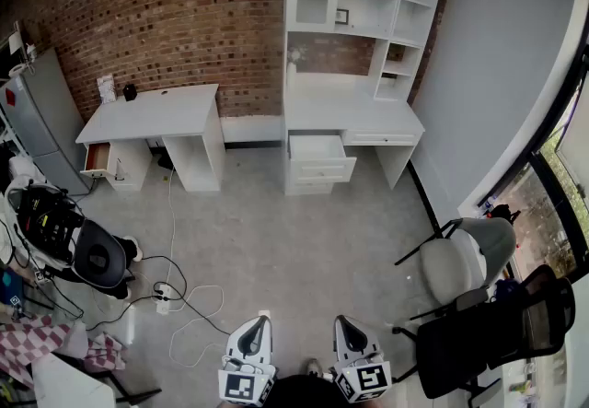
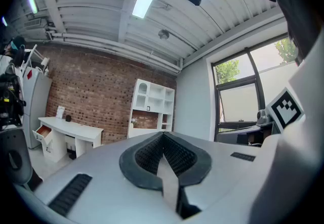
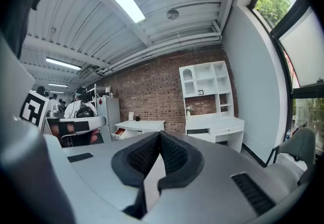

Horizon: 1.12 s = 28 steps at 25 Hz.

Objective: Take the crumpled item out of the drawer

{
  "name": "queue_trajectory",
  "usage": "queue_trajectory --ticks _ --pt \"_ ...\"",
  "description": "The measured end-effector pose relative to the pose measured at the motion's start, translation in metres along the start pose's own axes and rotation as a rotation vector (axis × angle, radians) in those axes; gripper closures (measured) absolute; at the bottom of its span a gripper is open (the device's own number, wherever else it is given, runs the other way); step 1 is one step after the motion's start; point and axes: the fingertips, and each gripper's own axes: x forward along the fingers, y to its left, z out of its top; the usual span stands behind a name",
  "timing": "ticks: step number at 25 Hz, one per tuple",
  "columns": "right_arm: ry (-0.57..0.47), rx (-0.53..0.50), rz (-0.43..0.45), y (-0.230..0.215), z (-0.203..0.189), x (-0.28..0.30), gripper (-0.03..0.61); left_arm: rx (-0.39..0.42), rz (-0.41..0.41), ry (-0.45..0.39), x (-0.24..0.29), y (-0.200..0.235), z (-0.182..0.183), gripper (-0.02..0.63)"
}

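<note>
Two open drawers show in the head view: one in the white hutch desk (image 1: 317, 146) at the far middle, one with a wood-coloured inside (image 1: 97, 159) under the white table (image 1: 152, 113) at the left. No crumpled item can be made out in either. Both grippers are low at the frame's bottom edge, far from the furniture. My left gripper (image 1: 260, 323) is shut with nothing in it, its pads meeting in the left gripper view (image 2: 163, 136). My right gripper (image 1: 342, 323) is also shut and empty, with its pads pressed together in the right gripper view (image 3: 159, 136).
A grey chair (image 1: 457, 261) and a black mesh chair (image 1: 502, 328) stand at the right. Cables and a power strip (image 1: 166, 294) lie on the grey floor at the left. A black stool (image 1: 99, 259) and a grey fridge (image 1: 32, 116) are further left.
</note>
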Motion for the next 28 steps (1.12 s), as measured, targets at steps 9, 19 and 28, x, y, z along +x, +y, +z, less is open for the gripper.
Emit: queue_trajectory --ticks 9,19,28 --pt "0.005 0.007 -0.007 -0.001 0.000 -0.002 0.565 0.004 -0.009 0.012 0.001 0.000 0.002 0.589" --pt "-0.005 0.032 -0.016 -0.036 -0.002 -0.010 0.565 0.012 -0.017 0.013 0.026 -0.026 -0.005 0.589" --pt "0.025 0.009 0.077 -0.086 -0.018 0.004 0.565 -0.019 0.023 0.034 0.065 -0.069 -0.023 0.589"
